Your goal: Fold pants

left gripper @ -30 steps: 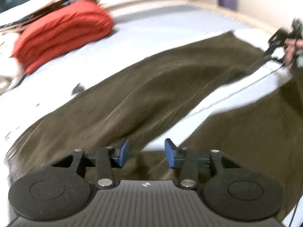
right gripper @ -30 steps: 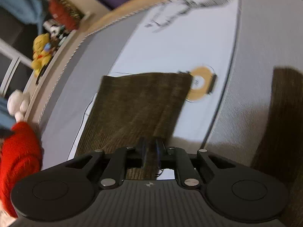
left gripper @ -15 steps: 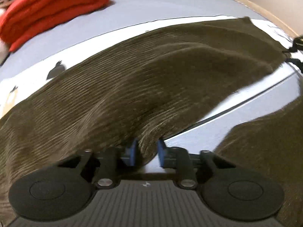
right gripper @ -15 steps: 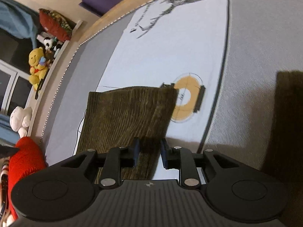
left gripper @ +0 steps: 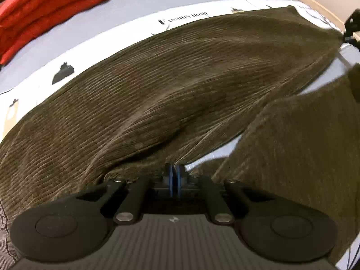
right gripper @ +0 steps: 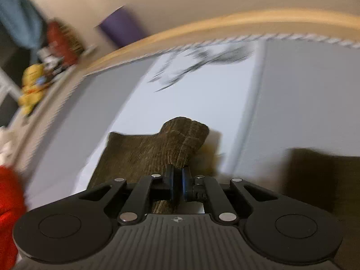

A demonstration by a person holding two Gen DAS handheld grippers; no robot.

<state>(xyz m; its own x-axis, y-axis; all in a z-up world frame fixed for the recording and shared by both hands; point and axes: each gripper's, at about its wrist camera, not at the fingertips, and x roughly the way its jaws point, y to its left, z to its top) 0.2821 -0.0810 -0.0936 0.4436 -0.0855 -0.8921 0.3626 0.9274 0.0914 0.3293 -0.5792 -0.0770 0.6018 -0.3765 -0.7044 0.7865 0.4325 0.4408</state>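
— Corduroy, dark olive, ribbed: pants (left gripper: 171, 85) spread over grey and white bed cover (left gripper: 139, 6), one leg stretched across, second leg (left gripper: 299, 148) lying at right side.
— And left gripper (left gripper: 174, 175)?
— Just closed, blue pads pressed together on inner edge of near leg; cloth bunched and pulled into folds there.
— Right gripper (right gripper: 177, 183)?
— Also just closing, clamped on hem end of same leg (right gripper: 157, 148), hem lifted and curled above cover. View blurred. Seen small at far right in left view (left gripper: 351, 27), pulling cloth tight.
— Around?
— Red folded blanket (left gripper: 45, 6) at far left, well apart from pants. Yellow plush toy (right gripper: 31, 90) on shelf beside bed, wooden bed edge (right gripper: 225, 25) behind.
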